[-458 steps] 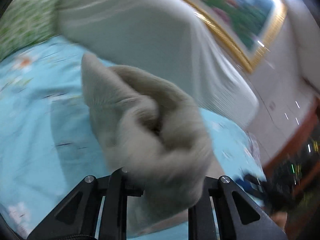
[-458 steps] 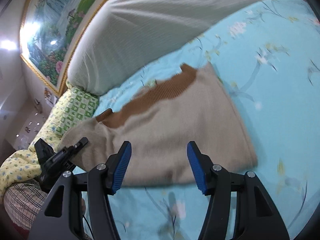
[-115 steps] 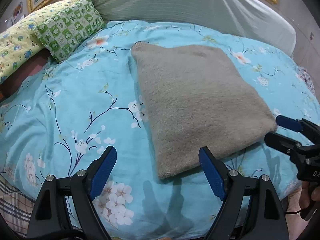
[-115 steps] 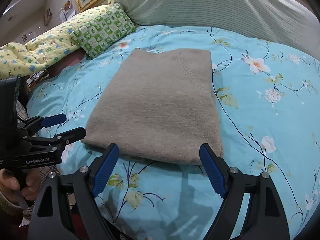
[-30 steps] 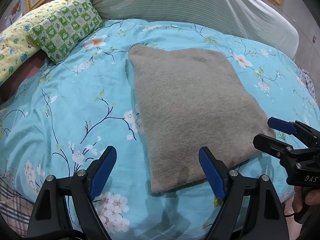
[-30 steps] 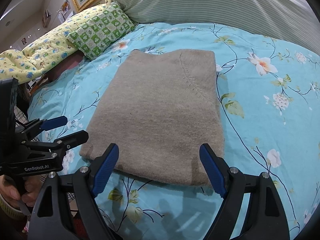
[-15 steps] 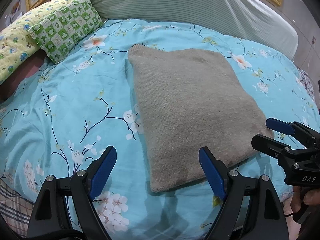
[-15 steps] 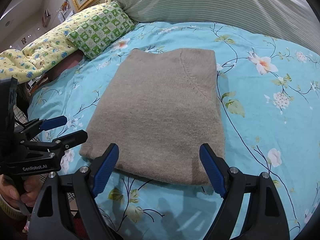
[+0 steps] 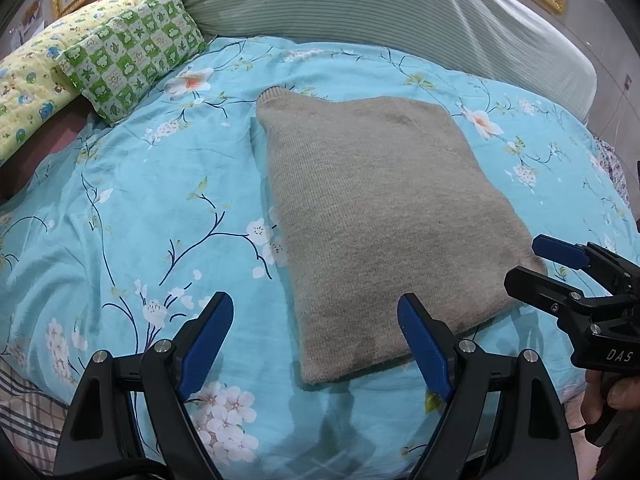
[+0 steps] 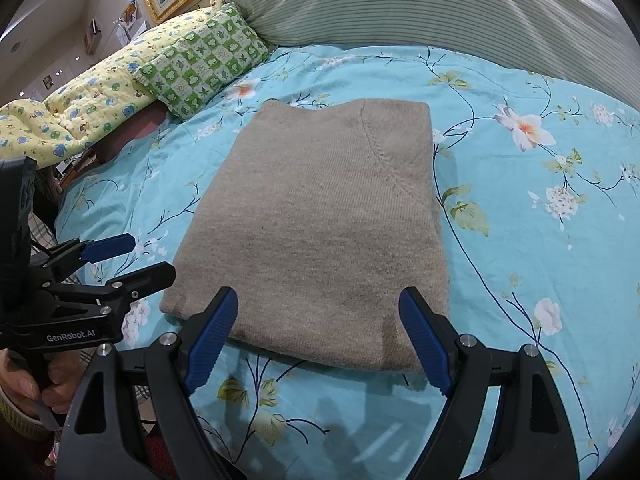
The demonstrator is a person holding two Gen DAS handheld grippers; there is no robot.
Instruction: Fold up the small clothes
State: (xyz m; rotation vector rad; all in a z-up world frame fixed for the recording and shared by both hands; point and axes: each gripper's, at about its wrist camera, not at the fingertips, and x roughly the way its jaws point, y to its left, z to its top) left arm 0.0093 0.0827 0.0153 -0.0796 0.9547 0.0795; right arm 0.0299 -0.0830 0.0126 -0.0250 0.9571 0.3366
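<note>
Beige knit sweater (image 9: 380, 216), folded, lies mid-frame on the floral bed (image 9: 132, 208), long axis running away from you. Your left tongs (image 9: 316, 340) and right tongs (image 10: 318, 334) gape empty at its near edge, about equally close.

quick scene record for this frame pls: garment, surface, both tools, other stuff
garment: beige sweater, folded into a flat rectangle
surface: blue floral bedspread
left tool: open, empty, near the sweater's front left corner
right tool: open, empty, at the sweater's near edge
other: green checked pillow, striped bolster, yellow quilt
fold: looks finished
</note>
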